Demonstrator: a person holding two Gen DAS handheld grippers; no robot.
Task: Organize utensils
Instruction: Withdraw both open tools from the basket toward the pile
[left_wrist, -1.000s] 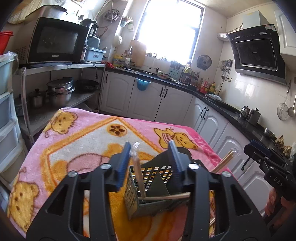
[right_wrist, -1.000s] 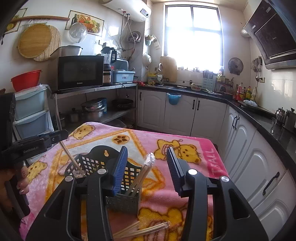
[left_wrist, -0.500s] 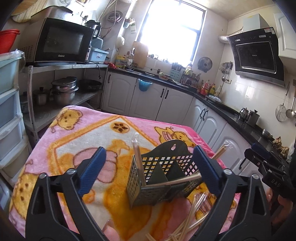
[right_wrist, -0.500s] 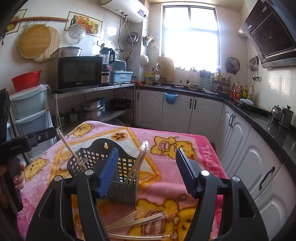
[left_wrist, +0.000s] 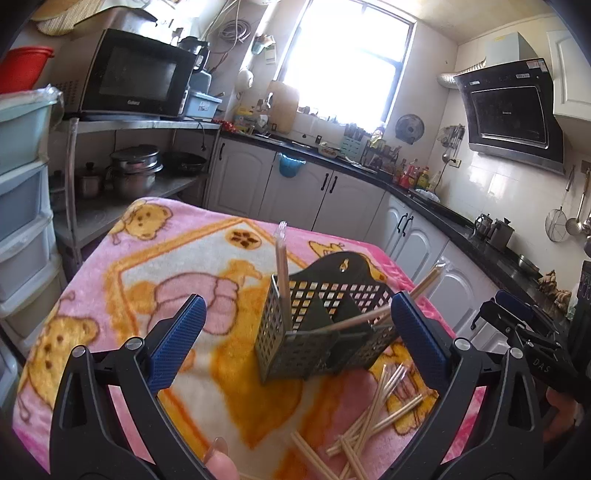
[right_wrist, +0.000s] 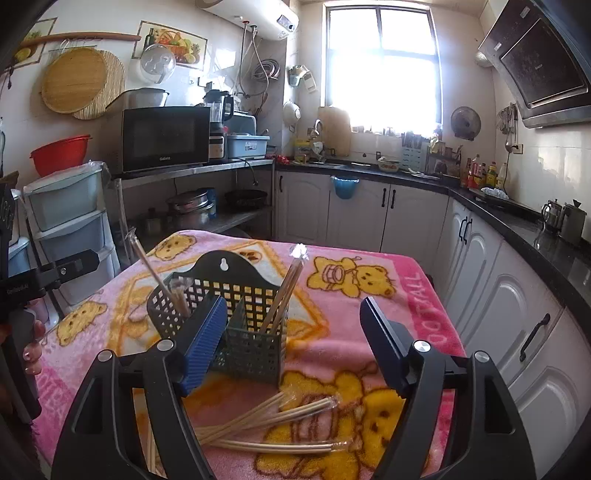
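A dark perforated utensil caddy (left_wrist: 325, 332) (right_wrist: 236, 317) stands on a pink bear-print blanket (left_wrist: 166, 258) (right_wrist: 369, 266). A wrapped chopstick pair (left_wrist: 281, 273) stands upright in its left compartment, and another pair (right_wrist: 284, 291) leans in the right one. Several loose wrapped chopsticks (left_wrist: 373, 417) (right_wrist: 273, 424) lie on the blanket in front of the caddy. My left gripper (left_wrist: 295, 339) is open and empty, just before the caddy. My right gripper (right_wrist: 295, 343) is open and empty, above the loose chopsticks.
White cabinets with a black countertop (right_wrist: 406, 206) run behind and to the right of the table. A metal shelf with a microwave (right_wrist: 164, 138) and pots stands at the left, next to plastic drawers (right_wrist: 70, 218).
Both grippers have opened wide and pulled back from the caddy. The left let go of the upright chopstick pair, the right let go of the leaning pair, and both pairs stay in the caddy.
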